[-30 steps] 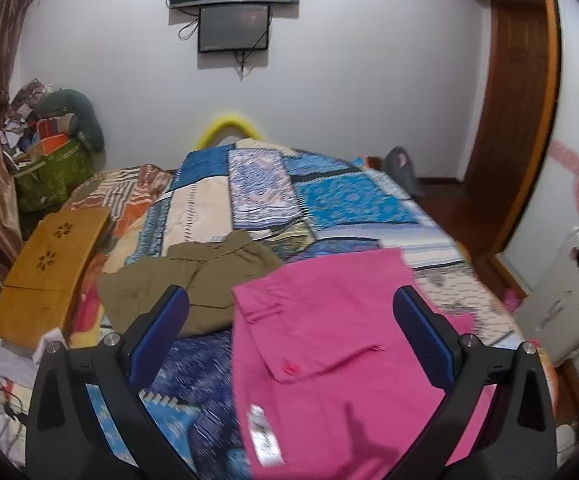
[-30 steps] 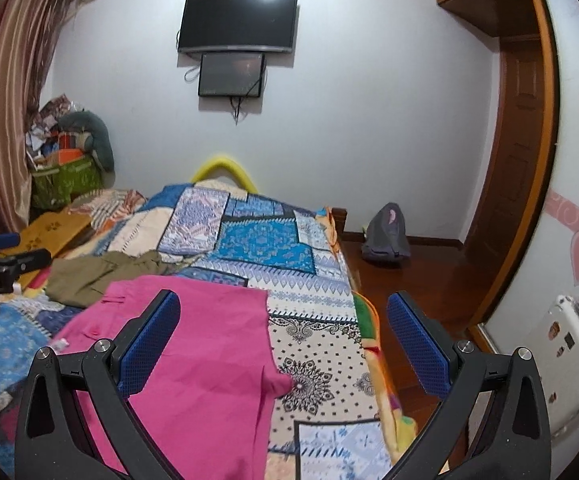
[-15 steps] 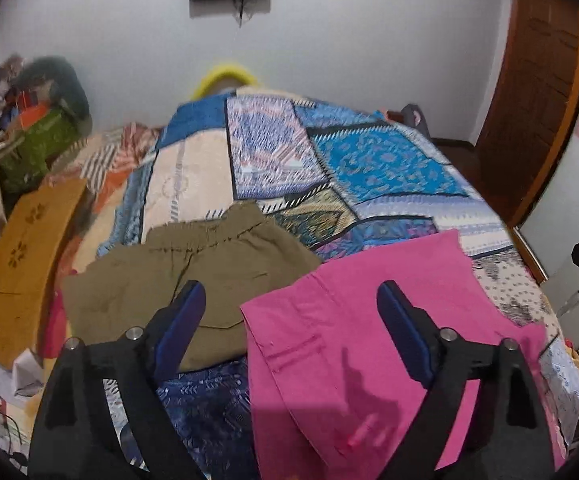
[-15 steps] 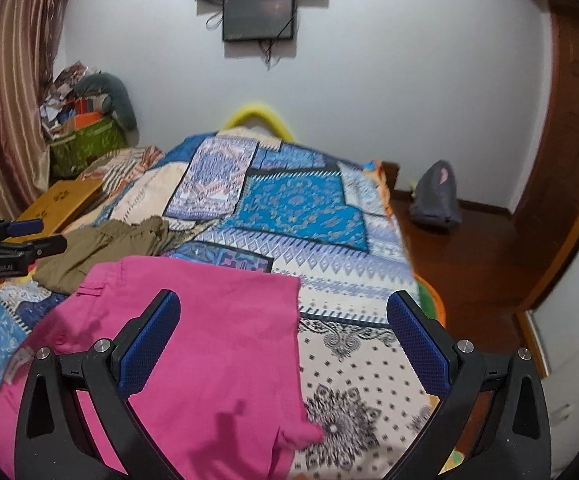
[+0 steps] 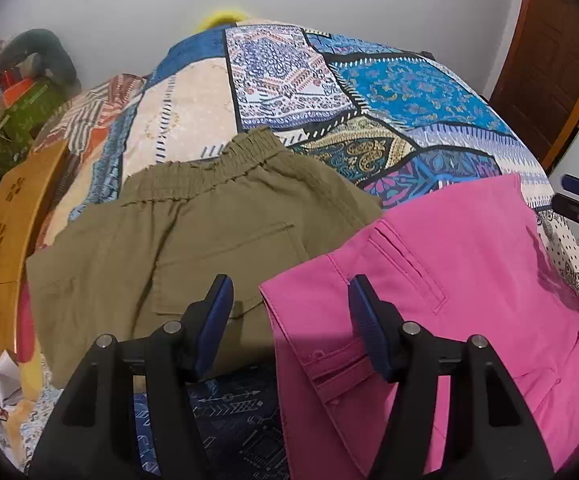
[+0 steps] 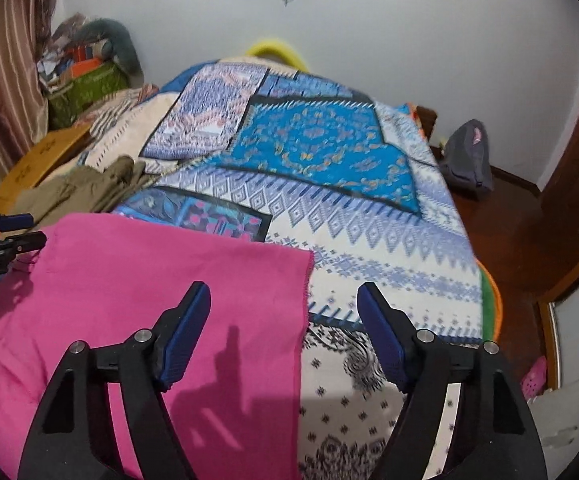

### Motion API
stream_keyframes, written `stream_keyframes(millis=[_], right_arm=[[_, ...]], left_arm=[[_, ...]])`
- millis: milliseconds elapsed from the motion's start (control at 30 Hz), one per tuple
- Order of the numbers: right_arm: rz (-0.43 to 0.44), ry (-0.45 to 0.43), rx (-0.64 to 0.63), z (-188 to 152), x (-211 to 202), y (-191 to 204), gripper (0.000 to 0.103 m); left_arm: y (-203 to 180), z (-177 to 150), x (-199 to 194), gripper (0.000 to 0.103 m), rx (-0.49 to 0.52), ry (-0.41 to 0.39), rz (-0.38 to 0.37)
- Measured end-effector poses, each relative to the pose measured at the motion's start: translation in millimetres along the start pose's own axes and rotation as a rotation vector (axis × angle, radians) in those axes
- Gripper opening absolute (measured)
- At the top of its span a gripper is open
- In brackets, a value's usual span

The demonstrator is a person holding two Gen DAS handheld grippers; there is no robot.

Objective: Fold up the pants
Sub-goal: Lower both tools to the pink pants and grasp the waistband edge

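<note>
Two garments lie on the bed [image 5: 405, 92], which is covered by a patchwork spread in blue, cream and purple prints. Pink pants [image 5: 461, 280] are spread flat at the near side, waistband end toward the left tongs [image 5: 289, 312], with a welt pocket showing on the upper face. In the right wrist view the same pink pants [image 6: 149, 292] fill the lower left, their far edge running straight across the spread and their right edge ending between the blue pads.

Olive shorts [image 5: 177, 240] with an elastic waistband lie just beside the pink pair, to its left, and their near right corner appears to slip under the pink fabric's edge. They show again, bunched and blurred, in the right wrist view [image 6: 85, 188].

Left tongs hang released above the meeting of the two garments, jaws apart and gripping nothing; one pad is over the olive cloth, the other over the pink. Right tongs [image 6: 285, 328] are likewise released and hold nothing, one finger over the pink cloth and the other over the bare spread.

Beside the bed on the left stands a wooden board [image 5: 5, 236] with flower cut-outs. On the floor at the right rests a grey backpack [image 6: 467, 158], near a brown wooden door [image 5: 549, 68].
</note>
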State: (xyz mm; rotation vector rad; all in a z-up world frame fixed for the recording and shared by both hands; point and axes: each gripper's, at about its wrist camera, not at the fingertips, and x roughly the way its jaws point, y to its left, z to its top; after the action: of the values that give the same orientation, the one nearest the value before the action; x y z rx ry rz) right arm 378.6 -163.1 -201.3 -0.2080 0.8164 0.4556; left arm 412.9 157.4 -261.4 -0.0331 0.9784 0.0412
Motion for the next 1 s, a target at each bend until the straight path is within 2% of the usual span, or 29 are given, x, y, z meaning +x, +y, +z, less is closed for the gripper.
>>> stream_keyframes(millis=[133, 200, 300, 367, 400, 433, 500, 567, 633, 700, 733, 867, 1000], right_arm=[[0.027, 0.026, -0.007, 6, 19, -4, 0.072], [0.033, 0.048, -0.018, 9, 30, -4, 0.061], [0.043, 0.077, -0.032, 12, 44, -4, 0.059], [0.048, 0.09, -0.037, 12, 53, -4, 0.056], [0.059, 0.084, -0.032, 12, 55, -4, 0.055], [0.069, 0.073, -0.023, 12, 55, -6, 0.054], [0.083, 0.061, -0.007, 11, 56, -8, 0.053], [0.091, 0.055, -0.002, 11, 57, -8, 0.049], [0.1, 0.05, -0.008, 10, 55, -6, 0.038], [0.112, 0.051, -0.013, 10, 55, -5, 0.016], [0.113, 0.053, -0.014, 11, 56, -4, 0.011], [0.113, 0.039, -0.016, 13, 50, -3, 0.006], [0.111, -0.012, 0.016, 19, 30, -8, 0.006]], left_arm=[[0, 2, 13, 0.062, -0.01, 0.031, -0.033], [4, 2, 17, 0.062, -0.029, 0.045, -0.059], [8, -1, 23, 0.062, -0.035, 0.052, -0.09], [11, -3, 27, 0.058, -0.05, 0.06, -0.118], [12, -4, 28, 0.048, -0.06, 0.066, -0.134], [12, -4, 30, 0.032, -0.066, 0.073, -0.133], [13, -6, 35, 0.022, -0.055, 0.092, -0.098], [13, -8, 35, 0.021, -0.056, 0.085, -0.097], [12, -8, 34, 0.017, -0.047, 0.079, -0.086], [12, -7, 32, 0.014, -0.032, 0.073, -0.066], [10, -7, 31, 0.012, -0.028, 0.069, -0.06], [9, -2, 20, 0.008, -0.014, 0.046, -0.039], [11, 8, -1, 0.007, -0.008, 0.0, -0.027]])
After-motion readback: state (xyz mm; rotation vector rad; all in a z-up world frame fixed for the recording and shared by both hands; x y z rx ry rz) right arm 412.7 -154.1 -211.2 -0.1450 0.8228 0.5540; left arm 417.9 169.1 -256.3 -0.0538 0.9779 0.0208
